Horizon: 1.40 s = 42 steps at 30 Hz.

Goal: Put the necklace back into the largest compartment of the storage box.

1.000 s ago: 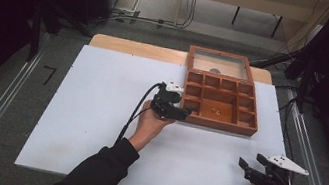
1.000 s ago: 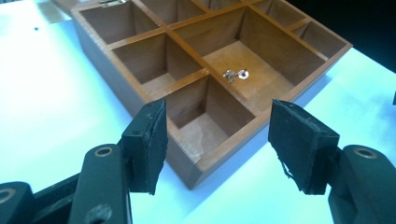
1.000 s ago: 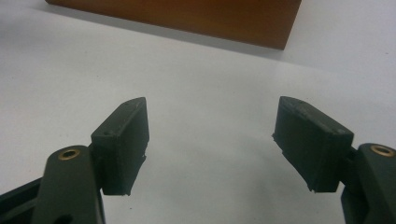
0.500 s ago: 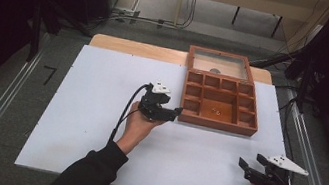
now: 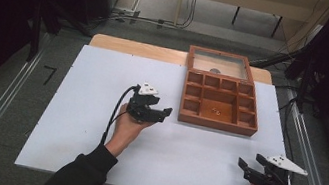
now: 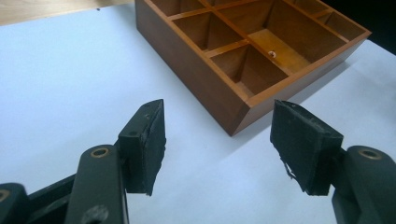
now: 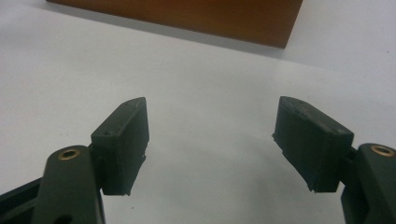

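The wooden box [image 5: 220, 98] sits just right of the left gripper [image 5: 165, 113]; the right gripper [image 5: 243, 165] is nearer the person; both gape wide, empty.

Around your white table [image 5: 73, 108]
A wooden box [image 5: 215, 124] with open compartments sits on it; cables [image 5: 184, 22] trail across the grey floor [image 5: 7, 112] beyond.

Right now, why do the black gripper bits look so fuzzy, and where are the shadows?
In the right gripper view, the close-up fingers look soft and the white table under them carries a dim shadow. In the left gripper view, the wooden box casts a shadow by its corner. The high view is dark around the table's edges.
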Each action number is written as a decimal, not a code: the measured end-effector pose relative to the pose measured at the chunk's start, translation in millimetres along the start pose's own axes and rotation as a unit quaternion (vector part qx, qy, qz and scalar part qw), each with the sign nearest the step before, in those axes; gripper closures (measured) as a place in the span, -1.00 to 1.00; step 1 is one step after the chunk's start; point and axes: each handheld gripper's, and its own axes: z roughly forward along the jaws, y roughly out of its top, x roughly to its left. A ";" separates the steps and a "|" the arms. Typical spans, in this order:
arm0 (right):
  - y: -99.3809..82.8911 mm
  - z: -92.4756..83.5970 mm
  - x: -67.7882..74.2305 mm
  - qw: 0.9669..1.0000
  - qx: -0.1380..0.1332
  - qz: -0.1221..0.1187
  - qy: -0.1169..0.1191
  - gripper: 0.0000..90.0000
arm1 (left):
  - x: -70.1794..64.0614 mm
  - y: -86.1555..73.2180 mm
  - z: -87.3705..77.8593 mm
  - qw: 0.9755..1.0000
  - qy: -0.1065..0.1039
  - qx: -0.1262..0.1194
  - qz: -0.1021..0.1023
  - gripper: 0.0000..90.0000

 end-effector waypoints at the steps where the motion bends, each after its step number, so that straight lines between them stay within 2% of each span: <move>1: 0.0 0.0 0.0 1.000 0.000 0.000 0.000 -0.45 | 1.0 -1.3 -1.2 1.000 0.001 -0.002 -0.002 -0.20; 14: 0.0 0.0 0.5 1.000 0.001 0.002 -0.001 -0.45 | 14.0 -16.6 -18.9 1.000 0.015 -0.014 -0.014 -0.20; 23: 0.3 0.2 1.0 1.000 0.000 0.001 -0.004 -0.46 | 24.1 -29.3 -27.8 0.999 0.021 -0.010 -0.028 -0.20; 33: 0.4 0.1 1.4 1.000 0.000 0.001 -0.004 -0.46 | 40.1 -48.6 -41.0 0.998 0.037 -0.013 -0.051 -0.22; 42: 0.4 0.2 1.7 1.000 0.000 -0.002 -0.004 -0.46 | 48.8 -60.0 -52.6 0.997 0.053 -0.011 -0.056 -0.23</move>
